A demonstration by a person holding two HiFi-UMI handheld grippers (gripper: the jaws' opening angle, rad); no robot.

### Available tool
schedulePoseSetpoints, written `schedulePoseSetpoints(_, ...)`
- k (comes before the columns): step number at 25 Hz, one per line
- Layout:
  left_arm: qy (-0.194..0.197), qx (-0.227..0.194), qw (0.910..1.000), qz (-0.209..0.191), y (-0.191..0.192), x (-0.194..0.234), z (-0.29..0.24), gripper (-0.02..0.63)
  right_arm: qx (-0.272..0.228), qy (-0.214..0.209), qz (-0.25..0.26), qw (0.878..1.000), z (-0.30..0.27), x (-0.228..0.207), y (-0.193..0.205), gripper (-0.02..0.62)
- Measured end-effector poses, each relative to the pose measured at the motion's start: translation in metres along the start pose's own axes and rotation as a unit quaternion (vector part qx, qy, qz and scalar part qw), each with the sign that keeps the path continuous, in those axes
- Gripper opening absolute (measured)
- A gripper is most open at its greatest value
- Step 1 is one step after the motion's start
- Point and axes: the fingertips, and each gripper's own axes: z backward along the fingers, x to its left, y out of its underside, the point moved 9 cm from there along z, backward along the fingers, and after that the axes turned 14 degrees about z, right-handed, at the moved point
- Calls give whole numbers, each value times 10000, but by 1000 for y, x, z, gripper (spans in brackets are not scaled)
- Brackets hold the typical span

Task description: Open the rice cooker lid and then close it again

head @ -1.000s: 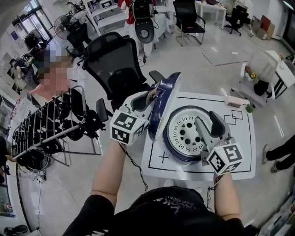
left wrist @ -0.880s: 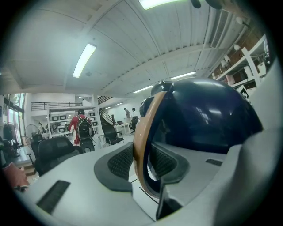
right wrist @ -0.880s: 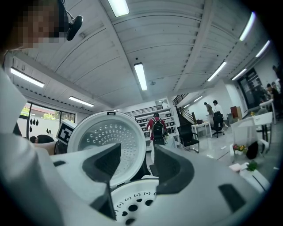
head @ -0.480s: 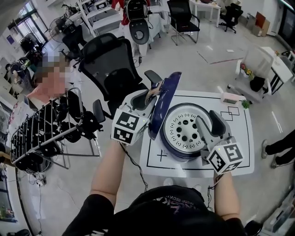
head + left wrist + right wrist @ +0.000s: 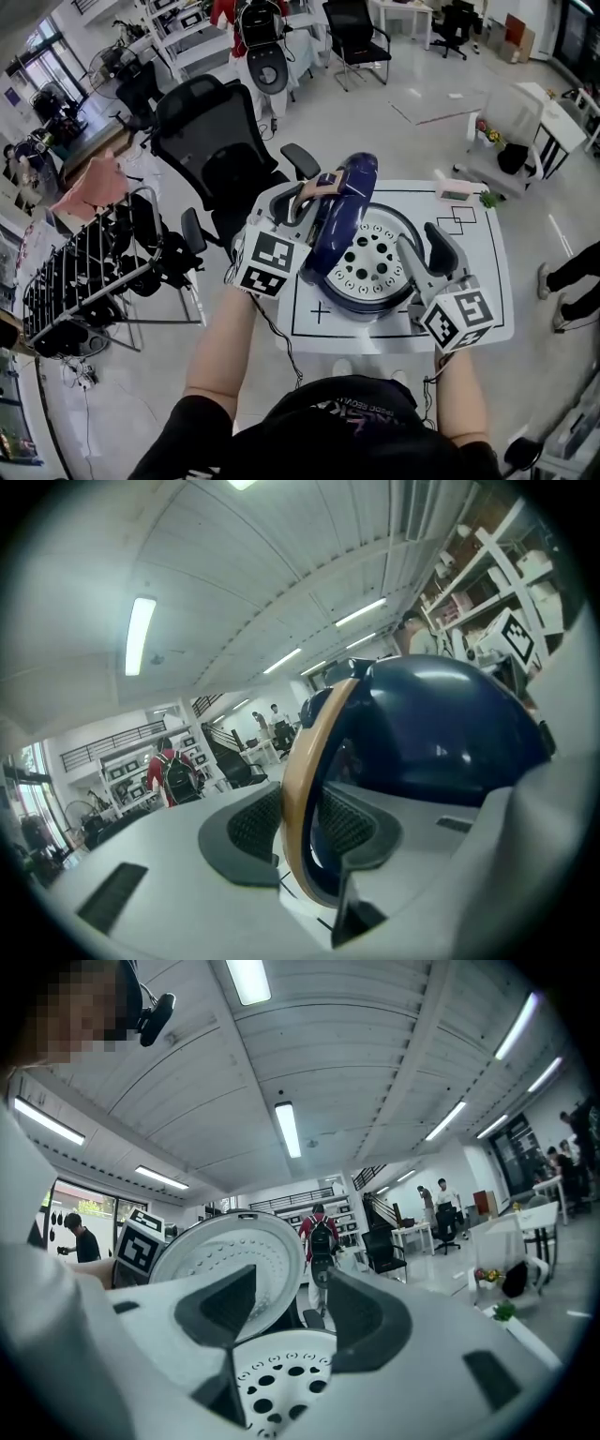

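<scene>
Gripping one glossy navy domed lid (image 5: 343,211), tan-rimmed: left gripper (image 5: 311,197), jaws clamped. Right gripper (image 5: 422,244) at 3 o'clock of one round perforated plate (image 5: 367,265): jaws apart, empty.

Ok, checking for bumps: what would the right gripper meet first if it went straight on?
Probably nothing close. The right gripper, jaws apart and empty, points over the perforated plate, just right of the raised lid. The jaw nearer the lid might graze it, but depth is unclear.
</scene>
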Motion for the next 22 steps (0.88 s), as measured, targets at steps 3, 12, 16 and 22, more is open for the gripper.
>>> schedulePoseSetpoints(3, 7, 55, 9998, -181, 0, -13, -4, 127, 8, 56, -19, 10000, 9, -6, 1, 238)
schedulePoseSetpoints(12, -111, 264, 9940, -1058, -7, -54, -14, 132, 81, 126, -72, 9999, 29, -23, 6, 238)
schedulePoseSetpoints(16, -146, 373, 9885, -1460, -5, -76, -20, 137, 132, 106, -74, 9998, 37, -30, 8, 238)
schedulePoseSetpoints(22, -223, 568, 9761, -2084, 1, -108, -31, 141, 164, 101, -97, 9998, 51, -43, 10, 238)
